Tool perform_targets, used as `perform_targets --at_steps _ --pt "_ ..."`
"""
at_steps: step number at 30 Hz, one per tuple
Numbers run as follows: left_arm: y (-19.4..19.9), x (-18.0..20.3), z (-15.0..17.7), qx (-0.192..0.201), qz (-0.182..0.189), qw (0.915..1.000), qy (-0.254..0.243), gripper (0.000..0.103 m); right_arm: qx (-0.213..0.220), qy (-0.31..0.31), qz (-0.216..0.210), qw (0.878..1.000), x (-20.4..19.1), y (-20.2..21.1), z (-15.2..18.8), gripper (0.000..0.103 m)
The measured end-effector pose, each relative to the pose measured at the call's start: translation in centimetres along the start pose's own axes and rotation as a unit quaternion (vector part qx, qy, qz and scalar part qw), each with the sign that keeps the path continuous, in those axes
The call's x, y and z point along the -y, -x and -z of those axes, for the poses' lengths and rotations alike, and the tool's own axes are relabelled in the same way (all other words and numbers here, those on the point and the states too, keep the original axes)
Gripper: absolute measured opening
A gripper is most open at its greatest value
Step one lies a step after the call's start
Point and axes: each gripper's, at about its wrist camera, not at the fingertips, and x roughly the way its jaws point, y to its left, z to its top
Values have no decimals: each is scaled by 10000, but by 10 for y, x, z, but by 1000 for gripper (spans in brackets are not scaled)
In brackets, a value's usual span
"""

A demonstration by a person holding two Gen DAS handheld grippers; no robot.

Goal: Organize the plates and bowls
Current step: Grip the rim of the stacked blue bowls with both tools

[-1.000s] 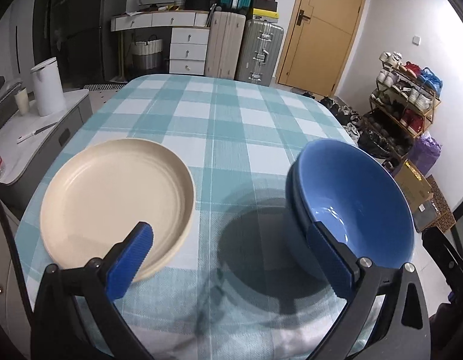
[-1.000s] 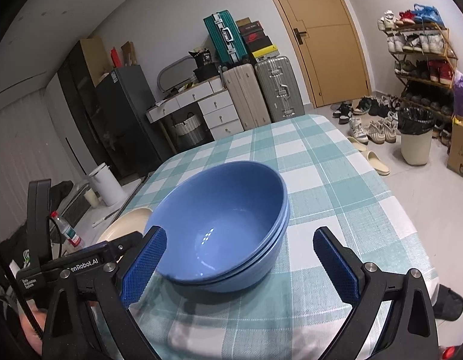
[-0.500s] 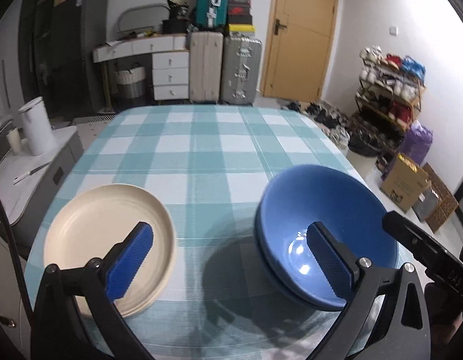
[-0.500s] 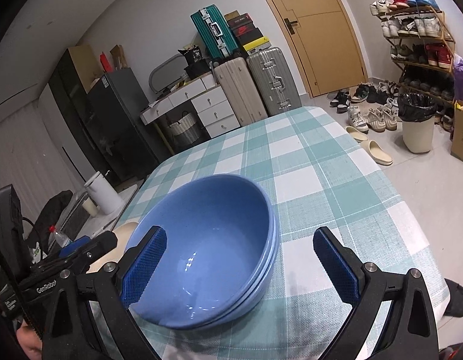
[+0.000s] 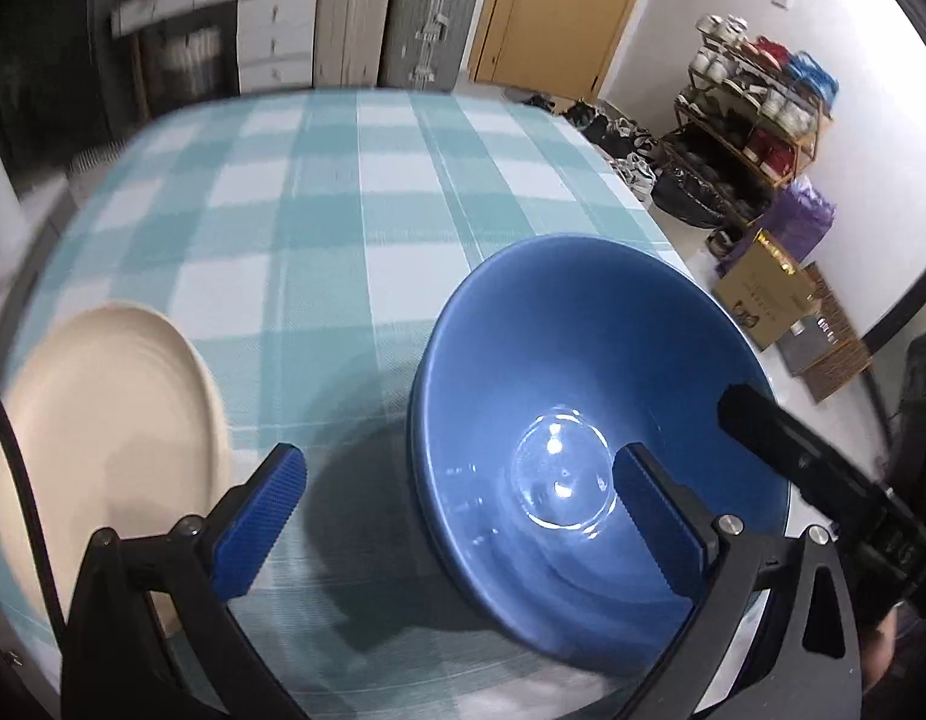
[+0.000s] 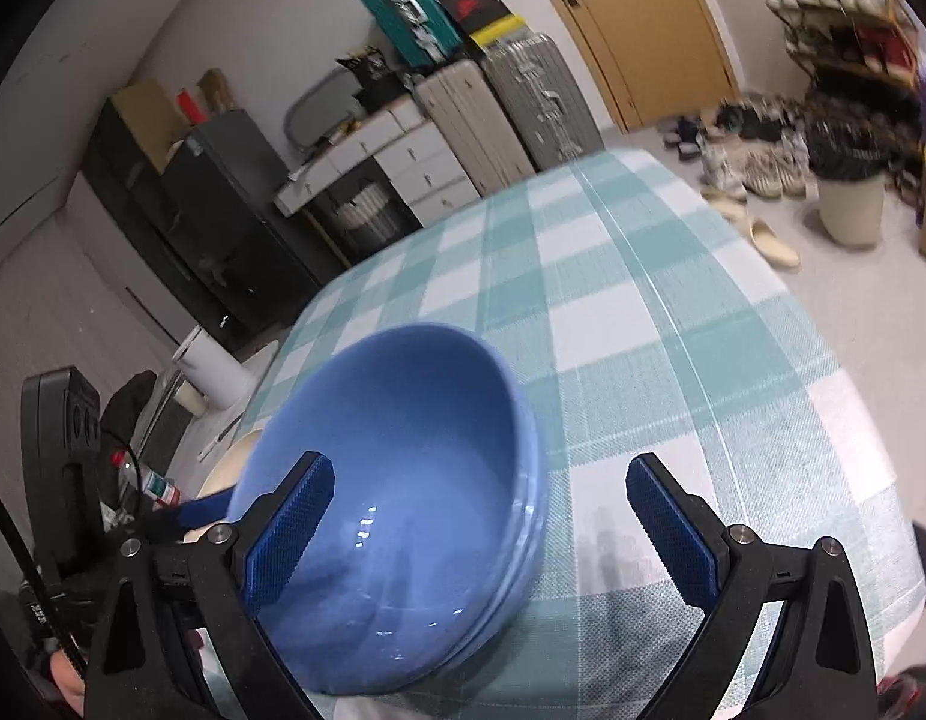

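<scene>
Straddling the blue bowls' (image 6: 402, 480) right rim with my wide-open, empty right gripper (image 6: 481, 528); left gripper (image 5: 463, 516), likewise gaping empty, straddles the left rim.

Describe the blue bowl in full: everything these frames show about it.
The blue bowl is deep and round, glossy like glazed ceramic, with light glinting off its empty bottom. In the right wrist view a double rim line suggests two nested bowls. It sits near the front edge of the checked tablecloth, to the right of the cream plate, and looks tilted. The left gripper straddles its left wall, the right gripper its right wall; both are open. Contact cannot be told.
</scene>
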Motion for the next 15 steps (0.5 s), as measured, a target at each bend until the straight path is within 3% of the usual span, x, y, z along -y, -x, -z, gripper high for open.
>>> perform_targets --at_steps 4,6,8,9,11,14,15 --pt "-16 -5 -3 -281 70 9995 160 103 -280 -113 -6 9995 9 -14 -3 100" --pt "-24 -7 -3 -456 302 9982 263 103 -453 -211 -72 9987 13 -21 -4 100" --pt "-30 -10 -2 -619 507 9960 394 103 -636 -327 9 9974 17 -30 -4 91" --pt "-32 -10 -2 -640 550 9956 407 103 -741 -385 -46 9965 20 -35 -4 77" --pt "-35 -11 -1 -680 587 9952 397 102 -965 -458 -141 9942 22 -43 -1 73" --pt "-36 -14 -1 -692 901 9922 503 93 -1086 -475 -217 9927 22 -50 0 73" --pt "-35 -15 0 -655 971 9916 545 79 -1112 -474 -214 9924 22 -52 0 73"
